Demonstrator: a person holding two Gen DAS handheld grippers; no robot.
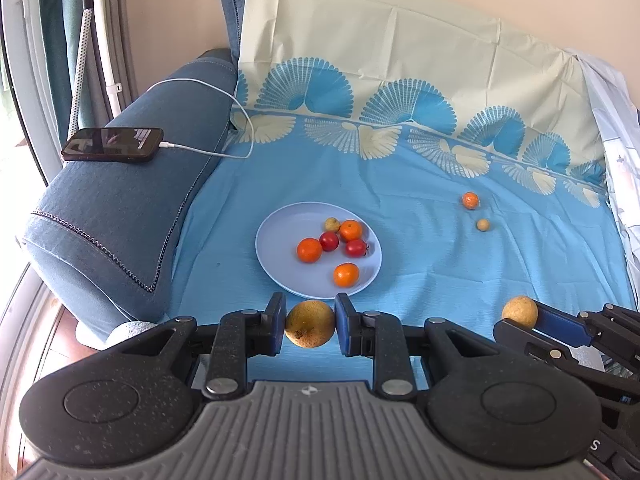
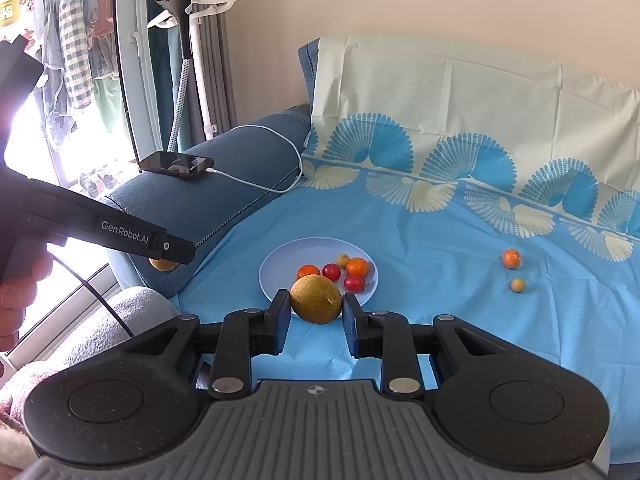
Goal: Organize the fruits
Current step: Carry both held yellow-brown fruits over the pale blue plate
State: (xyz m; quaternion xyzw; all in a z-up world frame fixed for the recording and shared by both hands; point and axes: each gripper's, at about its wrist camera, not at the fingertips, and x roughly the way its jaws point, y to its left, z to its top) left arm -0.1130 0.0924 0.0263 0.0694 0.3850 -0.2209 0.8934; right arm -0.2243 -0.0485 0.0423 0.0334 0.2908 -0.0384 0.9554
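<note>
- Left gripper (image 1: 311,322) pinches a round, rough-skinned yellow fruit (image 1: 310,324) just before the smooth round plate (image 1: 272,256).
- Right gripper (image 2: 316,308) pinches another yellow fruit (image 2: 316,299).

Six small fruits, three orange (image 1: 309,249), two red (image 1: 329,241) and one tan, sit on a pale blue plate (image 1: 276,240); two yellow-brown round fruits (image 1: 310,324) are clamped near it, while an orange one (image 1: 470,200) and a tan one (image 1: 483,224) lie far right on the blue cloth

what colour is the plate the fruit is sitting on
Pale lavender-blue, plain with no pattern; the plate shows best in the left wrist view.
</note>
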